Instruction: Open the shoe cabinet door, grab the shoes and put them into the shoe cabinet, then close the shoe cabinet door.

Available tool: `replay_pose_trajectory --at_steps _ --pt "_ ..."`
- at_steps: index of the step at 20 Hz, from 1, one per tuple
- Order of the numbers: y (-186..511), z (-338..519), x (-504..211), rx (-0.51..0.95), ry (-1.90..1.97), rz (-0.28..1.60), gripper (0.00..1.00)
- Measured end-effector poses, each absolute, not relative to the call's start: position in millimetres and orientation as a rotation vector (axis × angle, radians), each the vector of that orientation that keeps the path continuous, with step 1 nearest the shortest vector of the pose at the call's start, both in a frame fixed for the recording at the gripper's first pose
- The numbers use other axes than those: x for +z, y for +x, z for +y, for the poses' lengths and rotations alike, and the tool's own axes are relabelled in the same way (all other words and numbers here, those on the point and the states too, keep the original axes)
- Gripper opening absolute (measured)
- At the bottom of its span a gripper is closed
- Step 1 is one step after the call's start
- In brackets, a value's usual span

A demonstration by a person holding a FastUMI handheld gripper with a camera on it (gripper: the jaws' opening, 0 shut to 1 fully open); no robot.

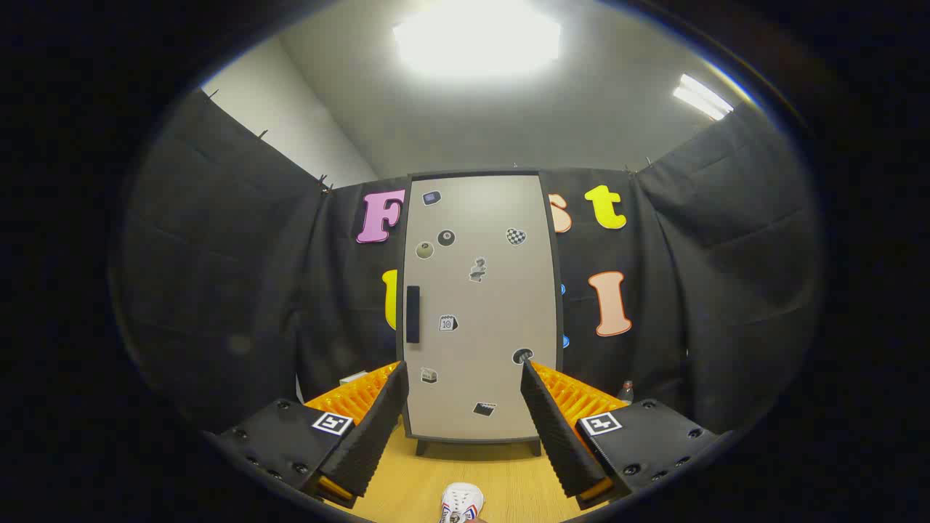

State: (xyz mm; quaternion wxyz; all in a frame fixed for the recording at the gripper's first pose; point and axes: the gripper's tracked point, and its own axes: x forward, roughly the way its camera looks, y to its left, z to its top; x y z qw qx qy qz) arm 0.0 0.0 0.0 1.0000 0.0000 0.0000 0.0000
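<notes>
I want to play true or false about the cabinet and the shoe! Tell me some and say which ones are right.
1. The shoe cabinet door is shut. True.
2. The gripper is squeezing the shoe. False: its fingers are open and hold nothing; the shoe lies on the wooden floor between them.
3. The door's dark handle is by the door's left edge. True.
4. The door is plain. False: small stickers dot it.
5. A bottle stands right of the cabinet. True.
</notes>
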Motion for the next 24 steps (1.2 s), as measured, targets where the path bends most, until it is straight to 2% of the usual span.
replay_pose_trajectory --at_steps 14,24 --pt "22 20 3 0.025 0.007 0.002 0.98" --pt "102 46 22 0.069 0.025 -0.023 0.98"
